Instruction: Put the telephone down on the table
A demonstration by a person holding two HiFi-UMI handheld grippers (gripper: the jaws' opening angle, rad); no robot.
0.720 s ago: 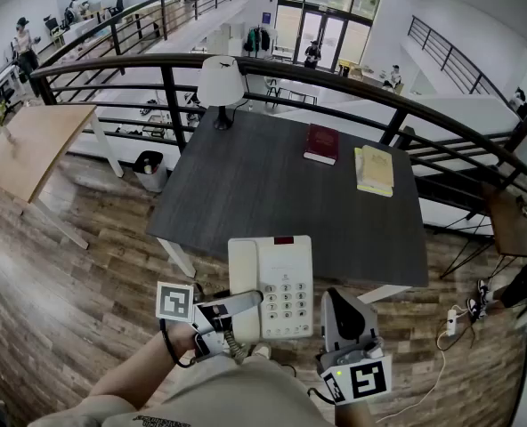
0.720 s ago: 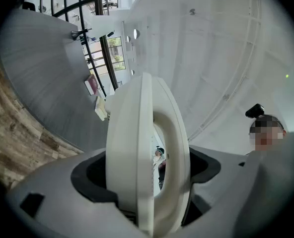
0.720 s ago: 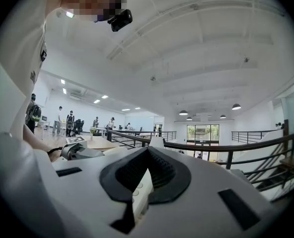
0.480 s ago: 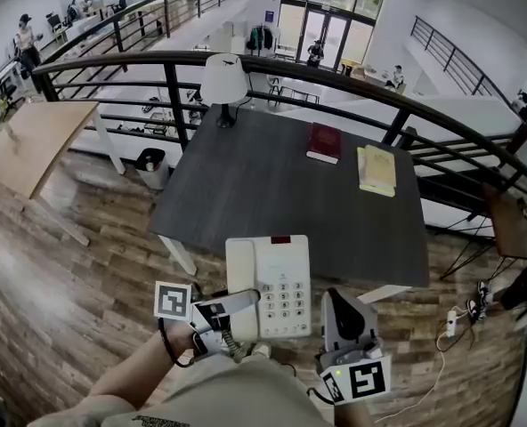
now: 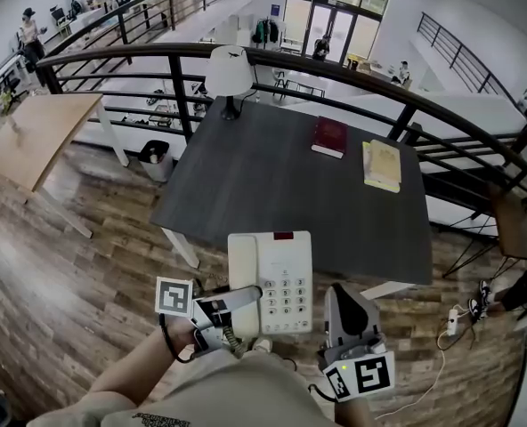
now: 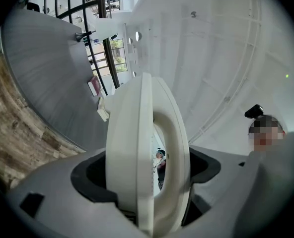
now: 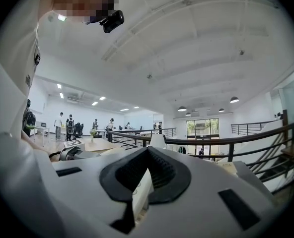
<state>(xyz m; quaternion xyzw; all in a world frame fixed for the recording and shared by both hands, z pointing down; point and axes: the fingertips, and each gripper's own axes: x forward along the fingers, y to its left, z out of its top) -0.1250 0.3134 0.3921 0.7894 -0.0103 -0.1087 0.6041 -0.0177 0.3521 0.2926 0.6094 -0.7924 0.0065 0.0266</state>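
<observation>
— Now, where is the telephone (image 5: 271, 283) seen?
— It is held up at the near edge of the dark surface (image 5: 272, 176), clamped at its handset side by the left gripper's (image 5: 246, 301) jaws.
— And the right gripper (image 5: 342, 299)?
— Its jaws are seen closed together, just beside the telephone's near right corner.

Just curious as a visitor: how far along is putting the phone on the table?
Done: the telephone is lifted, left gripper and right gripper both clamped on it. In hand: it hangs at the near edge of the table, not resting on it. Remaining: lower it onto the top and let go.
</observation>
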